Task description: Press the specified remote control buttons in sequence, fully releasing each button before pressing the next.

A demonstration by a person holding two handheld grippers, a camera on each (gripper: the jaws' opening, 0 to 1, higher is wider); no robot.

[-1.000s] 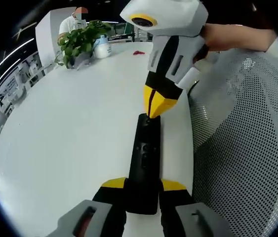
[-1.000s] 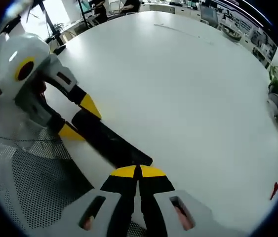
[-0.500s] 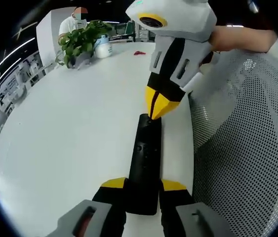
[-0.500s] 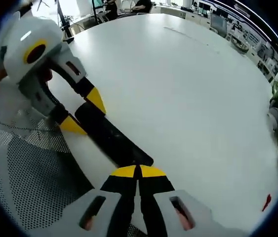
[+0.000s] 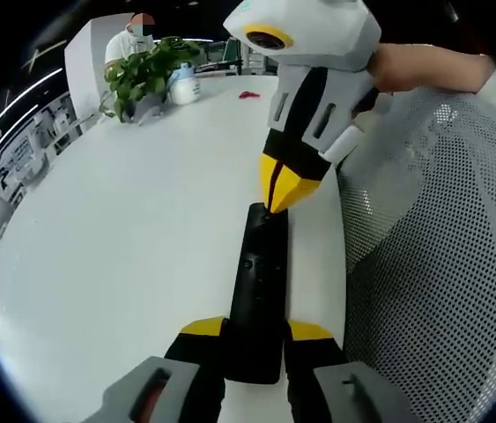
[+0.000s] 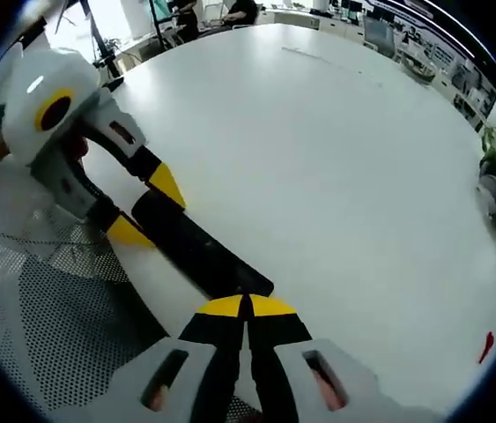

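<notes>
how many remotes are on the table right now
1. The black remote lies on the white table near its edge, by a mesh chair back, held between the left gripper fingers; the right gripper tips meet its far end.

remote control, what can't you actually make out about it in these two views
- Remote control button labels: too small and dark in the left gripper view.
- Its near end: covered by the left gripper, whose jaws clamp it.
- Which button is touched: the right gripper tip covers the far end; in the right gripper view the right gripper hides that spot.
- Whether a button is pressed down: cannot tell.
</notes>
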